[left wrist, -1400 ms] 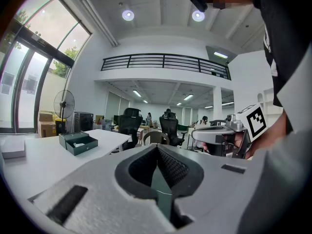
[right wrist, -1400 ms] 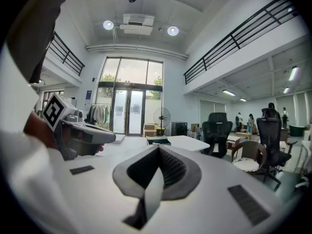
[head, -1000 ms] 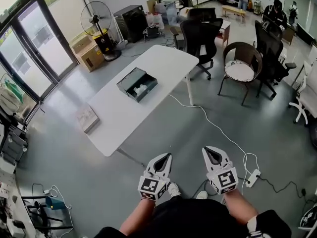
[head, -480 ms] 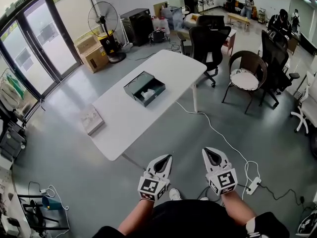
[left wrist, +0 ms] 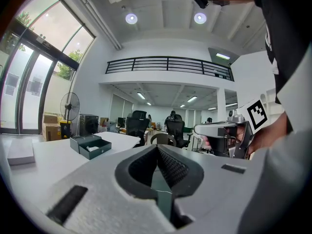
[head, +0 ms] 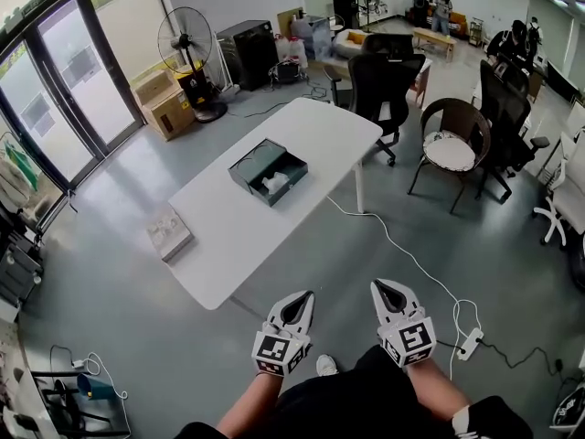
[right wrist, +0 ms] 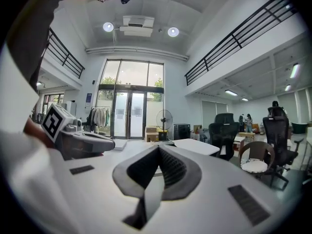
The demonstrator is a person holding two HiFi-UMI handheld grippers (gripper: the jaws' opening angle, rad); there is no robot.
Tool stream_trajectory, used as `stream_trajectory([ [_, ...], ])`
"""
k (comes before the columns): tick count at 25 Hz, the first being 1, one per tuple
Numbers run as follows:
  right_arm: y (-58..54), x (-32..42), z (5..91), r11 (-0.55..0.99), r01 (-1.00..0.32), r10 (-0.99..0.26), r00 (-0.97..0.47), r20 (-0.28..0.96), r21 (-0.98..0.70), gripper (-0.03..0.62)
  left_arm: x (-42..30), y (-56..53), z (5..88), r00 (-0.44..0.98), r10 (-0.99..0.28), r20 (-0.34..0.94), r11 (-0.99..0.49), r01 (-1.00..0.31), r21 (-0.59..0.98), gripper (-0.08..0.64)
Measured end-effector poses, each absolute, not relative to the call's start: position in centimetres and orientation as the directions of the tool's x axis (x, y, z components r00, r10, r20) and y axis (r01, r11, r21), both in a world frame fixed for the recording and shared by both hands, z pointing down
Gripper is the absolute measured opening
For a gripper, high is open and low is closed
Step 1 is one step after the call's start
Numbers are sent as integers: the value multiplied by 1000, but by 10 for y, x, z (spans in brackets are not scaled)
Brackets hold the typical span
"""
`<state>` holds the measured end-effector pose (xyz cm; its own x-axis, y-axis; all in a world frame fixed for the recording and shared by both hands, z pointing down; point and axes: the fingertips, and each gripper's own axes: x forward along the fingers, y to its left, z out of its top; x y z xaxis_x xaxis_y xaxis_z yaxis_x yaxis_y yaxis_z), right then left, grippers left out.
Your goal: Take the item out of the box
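A dark green box [head: 268, 172] lies open on the white table [head: 302, 131], with a pale item [head: 274, 183] inside it. The left gripper view shows the same box [left wrist: 90, 146] far off to the left. My left gripper [head: 305, 296] and right gripper [head: 378, 285] are held side by side near my body, well short of the table's near end. Both are shut with nothing between their jaws. From the left gripper view the right gripper [left wrist: 197, 129] appears alongside.
A flat white packet [head: 168, 232] lies on the table's left corner. Black office chairs [head: 384, 76] and a brown round chair [head: 450, 149] stand beyond the table. A white cable [head: 402, 245] runs over the floor to a power strip [head: 468, 342]. A fan [head: 186, 44] and cartons stand far left.
My view has drawn closer to the table, so the box sits lower and nearer in frame. Both grippers stay shut and side by side.
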<state>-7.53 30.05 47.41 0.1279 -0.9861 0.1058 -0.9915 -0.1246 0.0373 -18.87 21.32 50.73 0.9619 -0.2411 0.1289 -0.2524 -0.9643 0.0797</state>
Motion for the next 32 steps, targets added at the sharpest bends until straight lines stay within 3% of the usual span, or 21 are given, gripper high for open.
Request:
stream_trajectory([
  [12, 266, -15, 480, -123, -992, -986, 123, 109, 7, 5, -137, 178, 515, 954, -256, 153, -960, -270, 78, 9],
  [32, 145, 104, 481, 128, -992, -988, -128, 80, -7, 5, -27, 89, 508, 879, -437, 190, -893, -449, 25, 9],
])
